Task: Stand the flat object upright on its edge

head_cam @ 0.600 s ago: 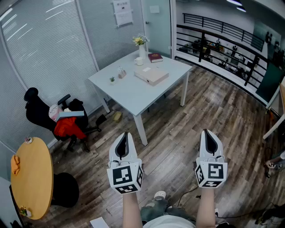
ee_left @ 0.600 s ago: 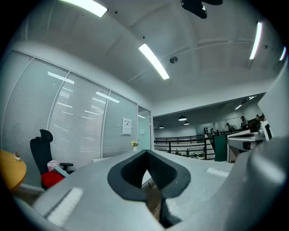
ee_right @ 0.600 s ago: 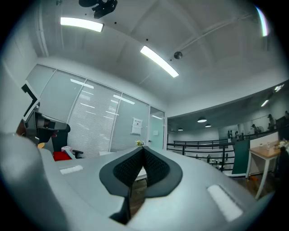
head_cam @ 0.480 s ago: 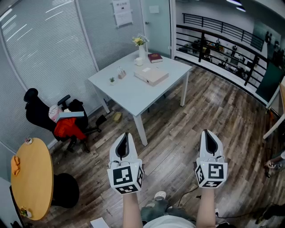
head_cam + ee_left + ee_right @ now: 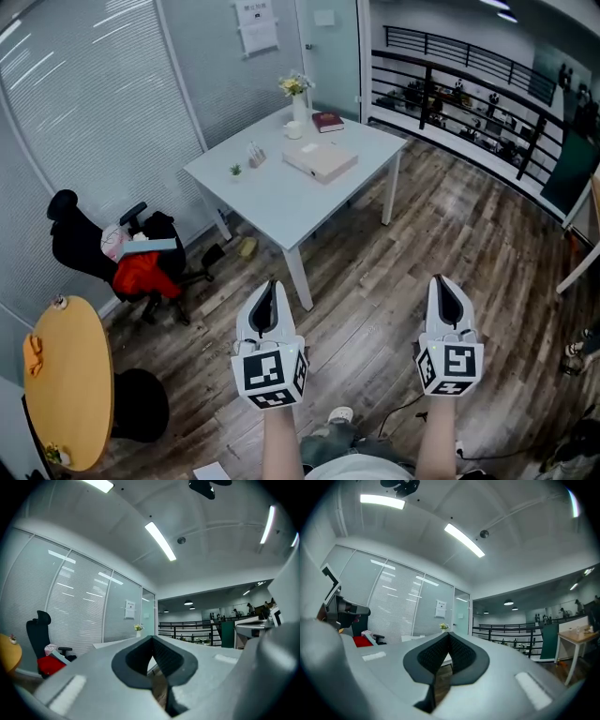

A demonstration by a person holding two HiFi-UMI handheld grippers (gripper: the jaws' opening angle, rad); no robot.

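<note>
Small drift only vs 0.6 s ago: left gripper (image 5: 270, 286) & right gripper (image 5: 441, 281) a touch lower and further R in head view, office chair (image 5: 112, 248) nearer the L edge. Both jaws together at the tips, nothing between; same reading in each gripper view.

Flat object: prob. the pale slab (image 5: 322, 160) (box or thick book, can't tell). Lies flat on the white counter (image 5: 272, 192), well ahead of both jaws, between their two lines. No contact yet.

Handling, as a guess: looks stiff, boxy, moderate weight, matte, so unlikely to flex or slip much. Seems thick enough at the edge to stand on. Best to pinch across the thickness mid-way along a long edge, then tip up w/ the other jaws steadying the far face. Risk of toppling if let go off-balance; risk of knocking the small items (image 5: 253, 153) just L of it.

Hard to make out: material, any loose lid. Red book (image 5: 327, 121) beyond the slab, near the vase (image 5: 299, 106): also flat, could be the target instead. Slab not made out in either gripper view; counter mostly behind the jaws there.
</note>
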